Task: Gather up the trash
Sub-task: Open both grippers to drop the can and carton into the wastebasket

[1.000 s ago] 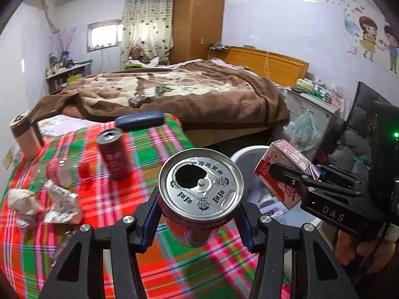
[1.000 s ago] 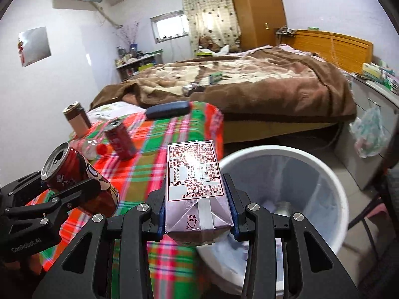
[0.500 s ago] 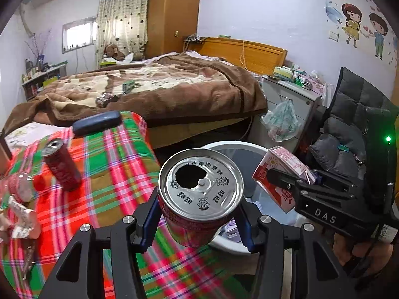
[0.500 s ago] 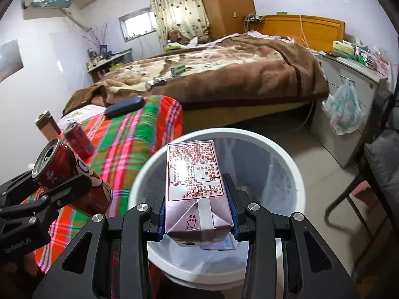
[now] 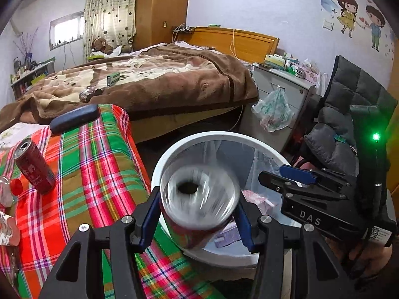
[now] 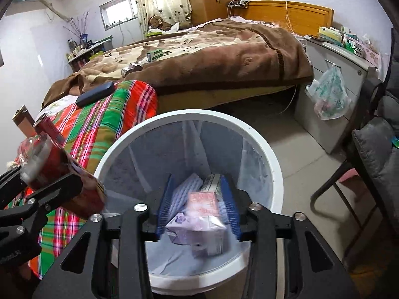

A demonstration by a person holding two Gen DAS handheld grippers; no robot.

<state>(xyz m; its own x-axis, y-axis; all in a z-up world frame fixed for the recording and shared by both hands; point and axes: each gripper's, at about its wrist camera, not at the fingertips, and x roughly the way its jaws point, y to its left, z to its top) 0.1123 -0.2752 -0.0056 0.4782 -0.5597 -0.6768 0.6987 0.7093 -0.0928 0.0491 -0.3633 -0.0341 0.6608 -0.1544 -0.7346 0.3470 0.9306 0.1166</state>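
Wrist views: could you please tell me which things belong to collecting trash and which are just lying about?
Job: blurred can, pink carton, white bin, upright red can.
Lying about: dark case, green box, hanging plastic bag, teddy bear.

The cloth (image 5: 99, 164) on the tabletop is a plaid of red, green and orange. The bin (image 6: 271, 174) is white. The can (image 5: 33, 168) is red. The blanket (image 5: 174, 82) is brown with a beige pattern. The curtain (image 5: 109, 12) is cream with dark spots.
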